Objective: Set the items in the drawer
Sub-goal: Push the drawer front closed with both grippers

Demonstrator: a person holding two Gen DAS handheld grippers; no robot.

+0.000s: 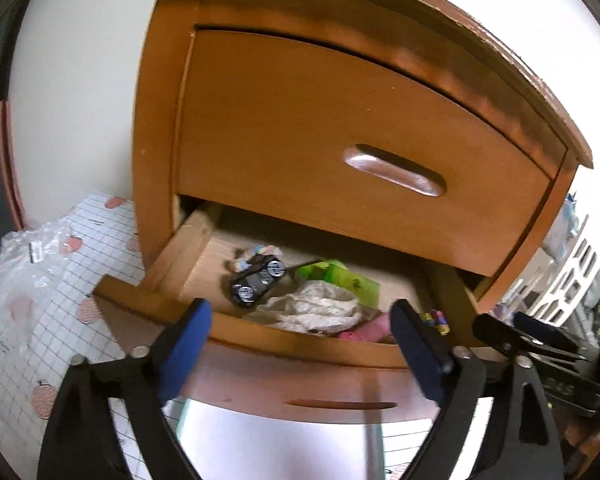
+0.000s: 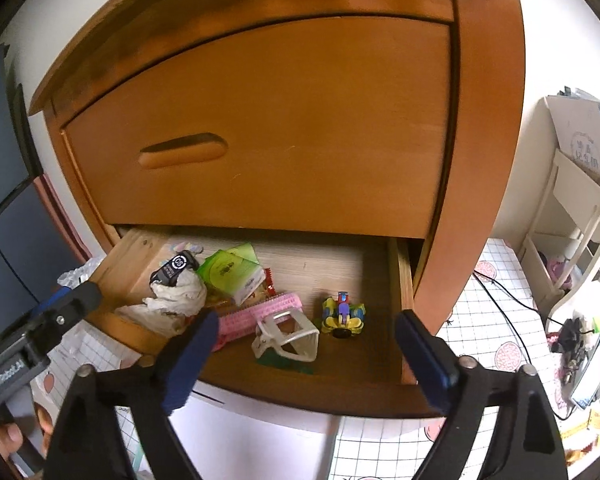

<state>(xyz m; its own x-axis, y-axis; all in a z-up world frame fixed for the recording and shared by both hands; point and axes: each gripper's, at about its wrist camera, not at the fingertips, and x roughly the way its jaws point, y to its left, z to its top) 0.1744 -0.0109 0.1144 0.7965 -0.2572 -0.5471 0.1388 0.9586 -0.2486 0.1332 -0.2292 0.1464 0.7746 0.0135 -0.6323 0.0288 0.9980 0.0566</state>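
The lower drawer (image 2: pixel 300 394) of a wooden nightstand stands pulled out. Inside lie a black watch (image 2: pixel 176 266), a crumpled white cloth (image 2: pixel 178 300), a green tissue pack (image 2: pixel 230 270), a pink strip (image 2: pixel 260 308), a white clip (image 2: pixel 288 340) and a small colourful toy (image 2: pixel 342 314). My right gripper (image 2: pixel 306 324) hovers open over the drawer's front, with nothing between its pads. My left gripper (image 1: pixel 302 312) is also open and empty at the front edge of the drawer (image 1: pixel 300 368), above the cloth (image 1: pixel 316 308) and the watch (image 1: pixel 256 280).
The upper drawer (image 1: pixel 360 140) is shut and overhangs the open one. A grid-patterned mat (image 2: pixel 488 320) covers the floor. A plastic bag (image 1: pixel 28 256) lies on the left, with a white rack (image 2: pixel 572 208) and cables (image 2: pixel 508 312) on the right. A hand (image 2: pixel 8 440) shows at lower left.
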